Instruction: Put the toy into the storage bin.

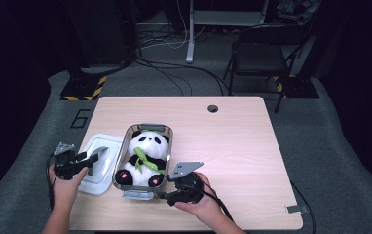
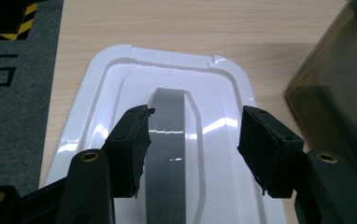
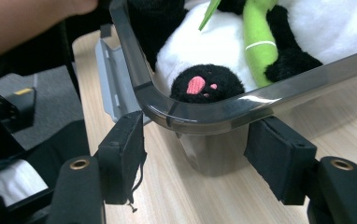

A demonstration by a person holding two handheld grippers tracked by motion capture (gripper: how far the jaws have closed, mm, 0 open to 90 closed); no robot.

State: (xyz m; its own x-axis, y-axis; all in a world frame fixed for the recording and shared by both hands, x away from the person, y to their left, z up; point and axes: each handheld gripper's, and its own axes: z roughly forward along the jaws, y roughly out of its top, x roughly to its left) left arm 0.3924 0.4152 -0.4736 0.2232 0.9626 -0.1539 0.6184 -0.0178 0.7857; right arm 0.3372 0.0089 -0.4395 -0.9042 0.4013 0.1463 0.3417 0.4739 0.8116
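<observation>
Left gripper (image 2: 193, 140) hangs open astride the grey handle (image 2: 167, 154) of the white lid (image 2: 97, 130), lying beside the panda's container (image 1: 167, 146) — light, stiff, glossy, so pinch that handle squarely

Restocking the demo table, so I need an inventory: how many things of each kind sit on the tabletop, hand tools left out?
Plush panda: 1
Clear container: 1
White lid: 1
Total: 3
</observation>
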